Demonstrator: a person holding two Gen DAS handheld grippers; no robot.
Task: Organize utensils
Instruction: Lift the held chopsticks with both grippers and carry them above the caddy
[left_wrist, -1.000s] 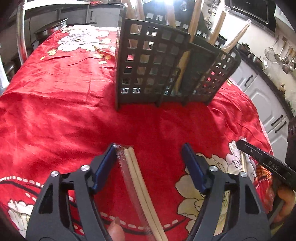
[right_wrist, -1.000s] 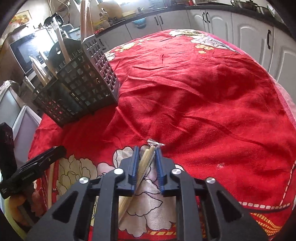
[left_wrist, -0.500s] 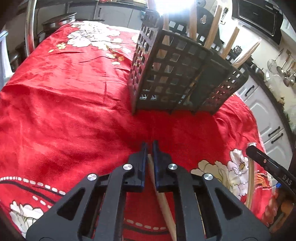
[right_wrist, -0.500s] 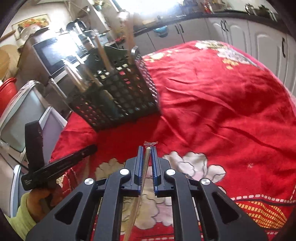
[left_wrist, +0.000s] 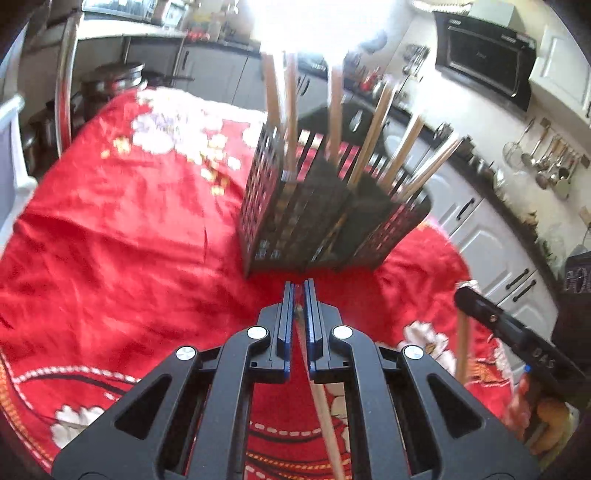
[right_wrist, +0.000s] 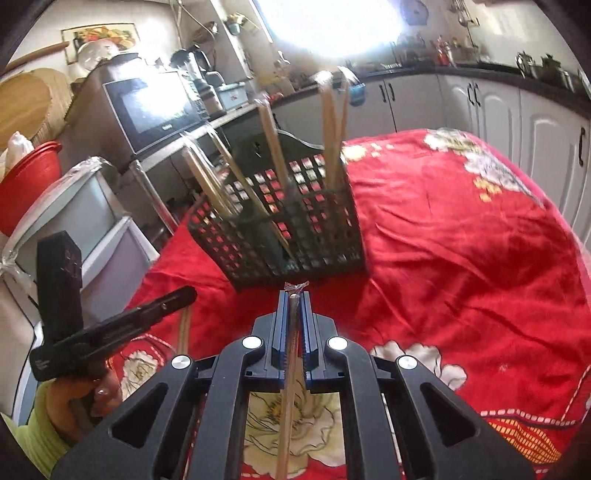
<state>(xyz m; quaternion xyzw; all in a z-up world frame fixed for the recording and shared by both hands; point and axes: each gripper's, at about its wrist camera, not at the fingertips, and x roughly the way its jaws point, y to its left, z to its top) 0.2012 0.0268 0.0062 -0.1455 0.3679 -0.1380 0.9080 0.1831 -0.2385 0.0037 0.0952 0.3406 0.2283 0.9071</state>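
Left wrist view: the left gripper (left_wrist: 299, 291) has its jaws drawn narrow on a wrapped chopstick pair (left_wrist: 319, 402), which runs back between the pads and hangs down toward the camera, clear of the red cloth (left_wrist: 110, 258). Straight ahead of the fingertips, and near them, stands the black basket (left_wrist: 325, 218), a slotted caddy with several wooden chopsticks (left_wrist: 373, 133) already upright or leaning in its compartments. To the gripper's right, the right gripper (left_wrist: 517, 343) enters the frame with a stick (left_wrist: 461, 347) hanging below it. Right wrist view: the right gripper (right_wrist: 293, 293) is likewise clamped on a wrapped pair (right_wrist: 290, 398), with a twist of clear wrapper showing just past the fingertips and the sticks trailing back under the tool. The basket (right_wrist: 295, 229) stands just ahead and slightly left, again holding a handful of sticks (right_wrist: 269, 136). Low to the left, the left gripper (right_wrist: 122, 325) is carried by a hand (right_wrist: 77, 398) in a green sleeve, a stick (right_wrist: 184, 328) hanging beneath it. Progress, as a judgement: the task looks well advanced, since the basket is partly filled and no loose utensil is seen on the cloth in either view. What remains appears to be carrying these two held pairs over the basket rim and dropping each into a compartment.
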